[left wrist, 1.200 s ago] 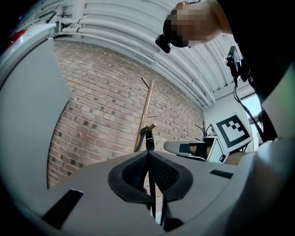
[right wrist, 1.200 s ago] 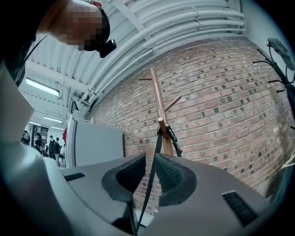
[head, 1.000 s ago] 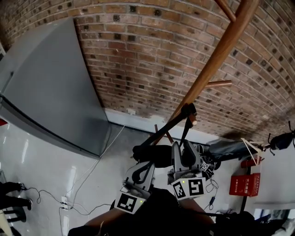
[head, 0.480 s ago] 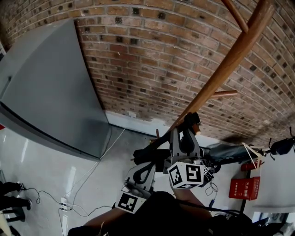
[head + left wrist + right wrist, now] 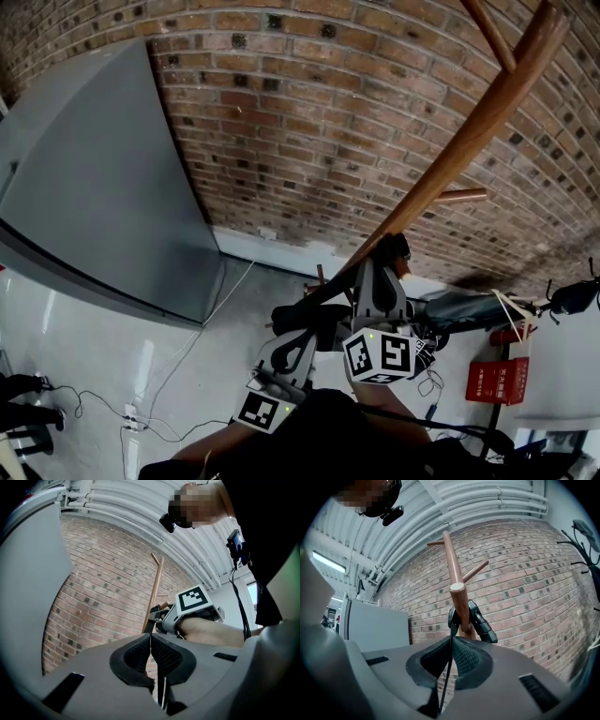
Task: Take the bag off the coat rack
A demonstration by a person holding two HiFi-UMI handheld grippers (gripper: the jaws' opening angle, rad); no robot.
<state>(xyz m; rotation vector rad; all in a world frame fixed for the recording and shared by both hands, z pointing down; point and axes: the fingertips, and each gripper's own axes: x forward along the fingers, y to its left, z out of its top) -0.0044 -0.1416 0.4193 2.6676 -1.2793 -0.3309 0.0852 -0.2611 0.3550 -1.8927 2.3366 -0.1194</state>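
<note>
A wooden coat rack (image 5: 450, 141) leans across the head view in front of the brick wall. A black bag (image 5: 314, 319) hangs from its lower peg (image 5: 459, 602) by a black strap (image 5: 480, 620). My right gripper (image 5: 380, 281) is just under the peg. Its jaws are closing, and the strap runs down between its pads (image 5: 461, 656), which press on it. My left gripper (image 5: 295, 342) sits lower and to the left beside the bag, shut with nothing between its pads (image 5: 136, 651). The bag's body is partly hidden behind both grippers.
A tall grey cabinet (image 5: 84, 187) stands at the left against the brick wall (image 5: 309, 122). Cables and a power strip (image 5: 131, 412) lie on the pale floor. A red box (image 5: 497, 380) and dark clutter sit at the right.
My right gripper has risen towards the peg, and its jaws have gone from wide open to closed on the strap. The left gripper has stayed put.
</note>
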